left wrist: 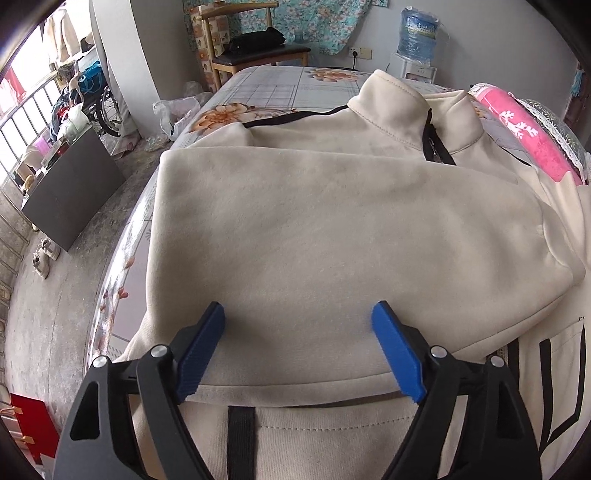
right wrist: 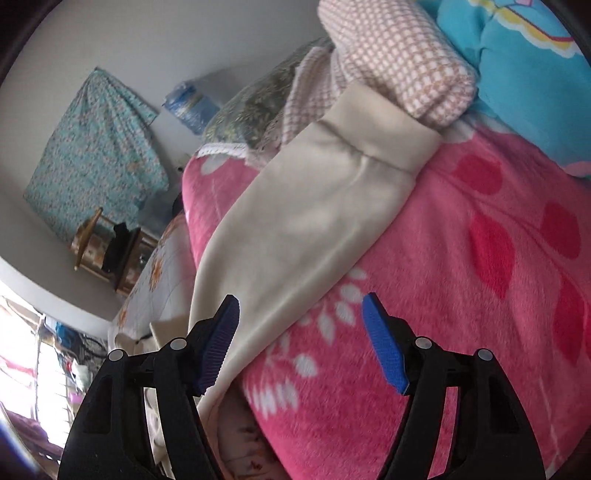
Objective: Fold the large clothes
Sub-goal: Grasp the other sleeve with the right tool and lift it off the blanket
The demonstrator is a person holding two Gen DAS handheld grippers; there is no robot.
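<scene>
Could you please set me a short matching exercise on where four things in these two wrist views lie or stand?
Things:
1. cream jacket
2. cream sleeve
3. black bag
4. water bottle

Places:
A. on the wooden chair
B. across the pink blanket
C. on the white dispenser
D. on the floral bedsheet

Pairs: 1-D, 2-B, 3-A, 4-C

The cream jacket runs off the bottom and right edges of the left wrist view, so its hem and right side are cut off. Its folded-over sleeve hides most of the chest beneath. In the right wrist view the other sleeve disappears behind the black arms of the right gripper at lower centre, and motion blur smears the pink blanket. The window clutter at lower left is overexposed and unreadable.
</scene>
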